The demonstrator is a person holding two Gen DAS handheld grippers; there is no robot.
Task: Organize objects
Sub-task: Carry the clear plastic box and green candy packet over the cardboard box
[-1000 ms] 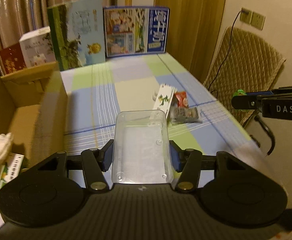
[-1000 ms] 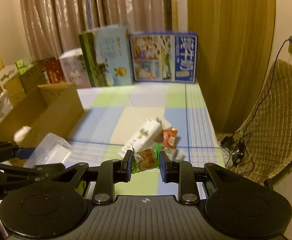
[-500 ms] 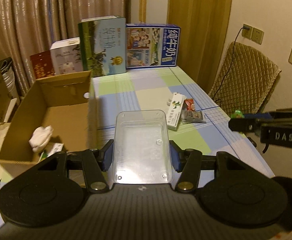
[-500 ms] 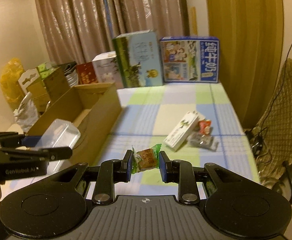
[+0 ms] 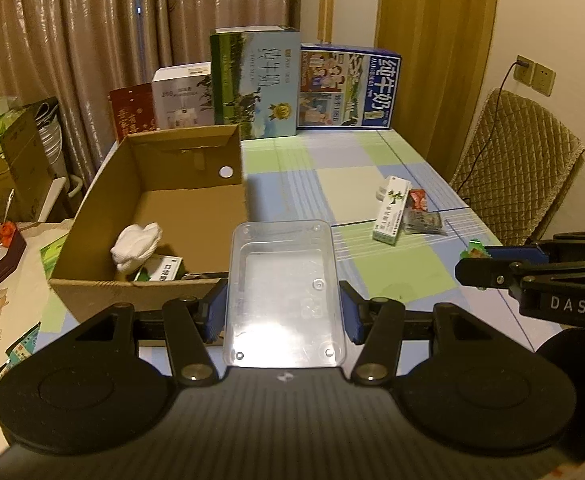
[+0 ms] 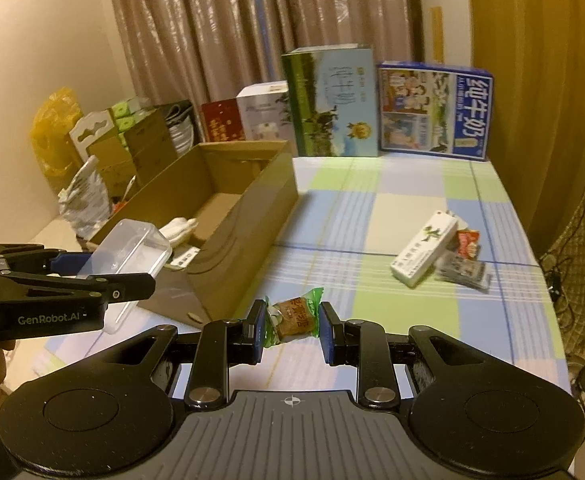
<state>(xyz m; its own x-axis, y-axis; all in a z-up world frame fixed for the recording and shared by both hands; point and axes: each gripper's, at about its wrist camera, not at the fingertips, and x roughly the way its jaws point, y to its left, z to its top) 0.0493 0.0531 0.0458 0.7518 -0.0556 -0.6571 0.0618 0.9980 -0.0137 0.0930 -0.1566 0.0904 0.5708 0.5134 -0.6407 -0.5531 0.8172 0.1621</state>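
The left gripper [image 5: 283, 312] clamps a clear plastic container [image 5: 284, 292], long axis running straight ahead of its jaws; the right gripper [image 6: 291, 327] pinches a wrapped candy [image 6: 293, 316] crosswise. Ahead and left, the cardboard box [image 5: 150, 216] holds few items; the medicine carton [image 5: 390, 216] and sachets [image 5: 422, 222] ahead wait unsorted.

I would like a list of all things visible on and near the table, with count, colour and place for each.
clear plastic container: 1, transparent, held in left gripper
wrapped snack: 1, brown with green wrapper, held in right gripper
cardboard box: 1, brown, left side of table, open
white cloth: 1, inside cardboard box
white carton: 1, white and green, lying on checked tablecloth
small packets: 2, red and grey, beside white carton
milk cartons: 2, green and blue, far table edge
chair: 1, tan, beside table
left gripper: 1, black
right gripper: 1, black
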